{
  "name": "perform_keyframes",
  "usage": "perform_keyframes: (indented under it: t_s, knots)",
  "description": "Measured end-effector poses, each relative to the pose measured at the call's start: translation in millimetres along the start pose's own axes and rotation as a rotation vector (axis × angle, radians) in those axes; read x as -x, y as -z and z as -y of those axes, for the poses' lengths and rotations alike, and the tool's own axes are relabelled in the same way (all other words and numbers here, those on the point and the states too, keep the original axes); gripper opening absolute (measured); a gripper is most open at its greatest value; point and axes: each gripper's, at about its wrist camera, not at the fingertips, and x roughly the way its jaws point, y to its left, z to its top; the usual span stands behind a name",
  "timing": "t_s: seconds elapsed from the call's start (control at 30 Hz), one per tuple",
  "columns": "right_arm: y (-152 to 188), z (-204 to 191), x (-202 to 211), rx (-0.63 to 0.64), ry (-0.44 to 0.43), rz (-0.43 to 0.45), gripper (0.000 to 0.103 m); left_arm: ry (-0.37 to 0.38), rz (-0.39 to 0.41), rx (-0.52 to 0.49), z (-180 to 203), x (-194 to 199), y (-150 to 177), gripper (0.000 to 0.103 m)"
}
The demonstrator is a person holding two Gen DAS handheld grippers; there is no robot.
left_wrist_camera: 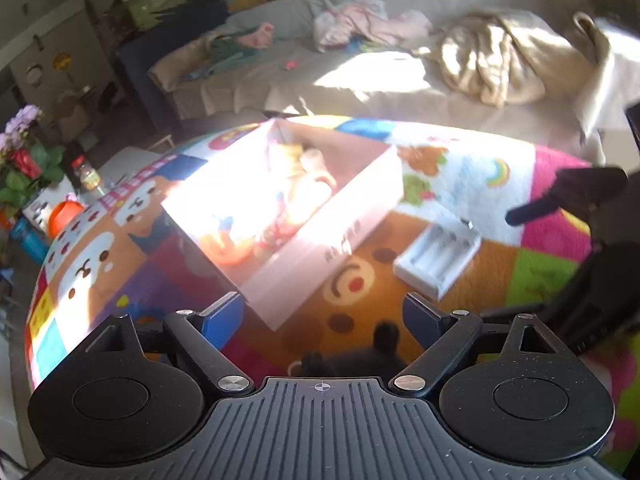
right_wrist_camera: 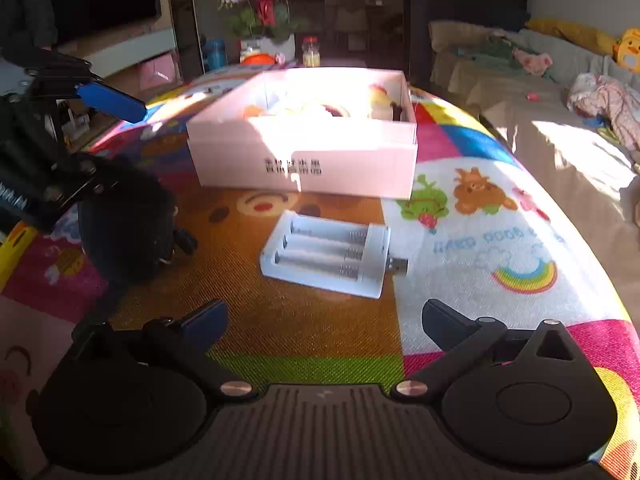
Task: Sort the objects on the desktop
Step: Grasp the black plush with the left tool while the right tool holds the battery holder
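Hovering low in the right wrist view, right gripper point(right_wrist_camera: 324, 320) has its fingers spread wide with nothing between them, over the orange patch of the play mat point(right_wrist_camera: 280, 320).

Just beyond it, centre of frame: white battery charger point(right_wrist_camera: 328, 258), lying flat on the mat, slots up and empty, metal plug sticking out at its right end. Judged light, rigid plastic, smooth-sided, so somewhat slippery. Best hold looks like across the two long side walls at mid-length; avoid the plug and the spring contacts. Width seems to fit the spread fingers, though that is a guess.

Left of the charger, a dark object point(right_wrist_camera: 124, 224); too shadowed to identify.

Farther back, upper centre: white cardboard box point(right_wrist_camera: 304, 160), open-topped, printed text on its near wall, already holding several toys washed out by sunlight. Likely the drop-off place.

Left wrist view: left gripper point(left_wrist_camera: 322, 314) also spread and empty, bottom centre. Charger point(left_wrist_camera: 438, 258) sits right of centre, box point(left_wrist_camera: 316, 256) at centre, both apart from its fingers.

Far background: sofa point(right_wrist_camera: 560, 136) with clothes, flowers point(right_wrist_camera: 260, 0) at upper centre.
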Motion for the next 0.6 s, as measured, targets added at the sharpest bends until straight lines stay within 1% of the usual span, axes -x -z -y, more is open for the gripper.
perform_keyframes:
  t_s: [0.1, 0.13, 0.2, 0.27, 0.3, 0.37, 0.4, 0.47, 0.53, 0.57, 0.6]
  knots:
    - [-8.7, -13.1, 25.7, 0.07, 0.002, 0.122, 0.103, -0.048, 0.053, 0.102, -27.3, 17.1, -7.3, 0.096]
    - [-11.9, -20.9, 32.2, 0.109, -0.015, 0.15, 0.103, -0.069, 0.056, 0.123, -34.2, 21.8, -6.1, 0.096]
    - [-18.5, -42.4, 38.9, 0.201, -0.068, 0.176, 0.103, -0.115, 0.039, 0.152, -44.6, 28.0, 1.7, 0.097]
    - [-21.5, -69.3, 36.4, 0.284, -0.112, 0.169, 0.102, -0.156, 0.001, 0.174, -50.8, 28.5, 13.6, 0.097]
    - [-22.5, -83.9, 30.8, 0.318, -0.13, 0.153, 0.095, -0.176, -0.023, 0.185, -54.1, 28.4, 22.9, 0.097]
    - [-20.8, -113.7, 16.3, 0.397, -0.151, 0.115, 0.087, -0.195, -0.057, 0.216, -61.8, 29.9, 37.9, 0.097]
    - [-18.2, -128.8, 8.7, 0.45, -0.143, 0.111, 0.086, -0.205, -0.067, 0.235, -66.3, 31.7, 44.6, 0.097]
    - [-12.2, -155.6, -7.3, 0.56, -0.083, 0.131, 0.085, -0.22, -0.074, 0.265, -75.0, 36.3, 55.4, 0.097]
    - [-9.3, -172.7, -21.5, 0.63, -0.033, 0.128, 0.079, -0.231, -0.071, 0.279, -80.0, 41.8, 63.0, 0.097]
    - [-11.9, -176.1, -28.0, 0.638, -0.034, 0.109, 0.068, -0.235, -0.067, 0.284, -82.8, 44.5, 66.6, 0.097]
    - [-17.5, -177.3, -31.2, 0.621, -0.034, 0.091, 0.066, -0.239, -0.06, 0.289, -84.6, 47.3, 69.4, 0.098]
